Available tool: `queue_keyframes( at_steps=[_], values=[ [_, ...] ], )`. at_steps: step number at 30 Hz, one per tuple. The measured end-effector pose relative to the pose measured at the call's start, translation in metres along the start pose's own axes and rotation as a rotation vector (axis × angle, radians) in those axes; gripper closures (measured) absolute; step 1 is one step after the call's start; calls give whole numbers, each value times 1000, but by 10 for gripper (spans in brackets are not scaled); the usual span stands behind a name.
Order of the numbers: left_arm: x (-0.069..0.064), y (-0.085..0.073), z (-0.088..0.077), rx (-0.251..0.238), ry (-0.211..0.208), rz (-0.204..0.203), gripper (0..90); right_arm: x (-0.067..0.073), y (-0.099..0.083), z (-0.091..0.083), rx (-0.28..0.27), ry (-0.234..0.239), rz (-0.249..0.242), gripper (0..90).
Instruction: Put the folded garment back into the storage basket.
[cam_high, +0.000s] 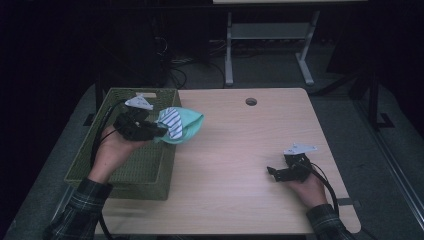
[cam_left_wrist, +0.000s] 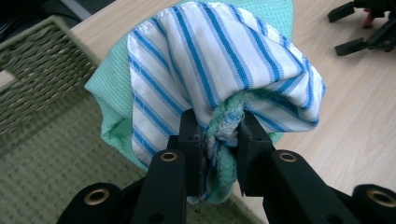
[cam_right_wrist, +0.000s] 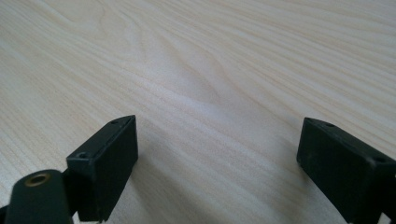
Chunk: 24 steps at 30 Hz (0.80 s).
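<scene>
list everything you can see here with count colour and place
striped cloth: 1, white with blue stripes, bunched in the left gripper's grip
green cloth: 1, mint green, bunched with the striped cloth, by the basket's right rim
basket: 1, olive green woven, left side of table
table: 1, light wood, centre
hole: 1, round, far edge of table
left gripper: 1, black, shut on both cloths above the basket
right gripper: 1, black, open, low over the table's right side

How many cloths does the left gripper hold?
2: a blue-striped white cloth and a mint green cloth behind it, bunched together in the left gripper beside the basket. More may be hidden inside.
</scene>
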<state>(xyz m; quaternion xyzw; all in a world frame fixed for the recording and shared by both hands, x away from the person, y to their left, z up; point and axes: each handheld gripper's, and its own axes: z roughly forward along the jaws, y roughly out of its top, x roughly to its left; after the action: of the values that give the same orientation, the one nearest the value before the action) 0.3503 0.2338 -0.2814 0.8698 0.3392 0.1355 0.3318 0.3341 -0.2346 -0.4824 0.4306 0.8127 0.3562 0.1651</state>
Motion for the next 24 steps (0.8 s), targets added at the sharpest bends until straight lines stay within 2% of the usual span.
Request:
queue_keyframes(
  at_steps=[17, 20, 24],
  values=[
    [27, -32, -12, -16, 54, -89, 741, 0, 0, 0, 0, 0, 1, 120],
    [33, -39, -15, -22, 80, -113, 740, 0, 0, 0, 0, 0, 0, 120],
    [40, -48, -18, -34, 92, -146, 741, 0, 0, 0, 0, 0, 1, 120]
  ],
)
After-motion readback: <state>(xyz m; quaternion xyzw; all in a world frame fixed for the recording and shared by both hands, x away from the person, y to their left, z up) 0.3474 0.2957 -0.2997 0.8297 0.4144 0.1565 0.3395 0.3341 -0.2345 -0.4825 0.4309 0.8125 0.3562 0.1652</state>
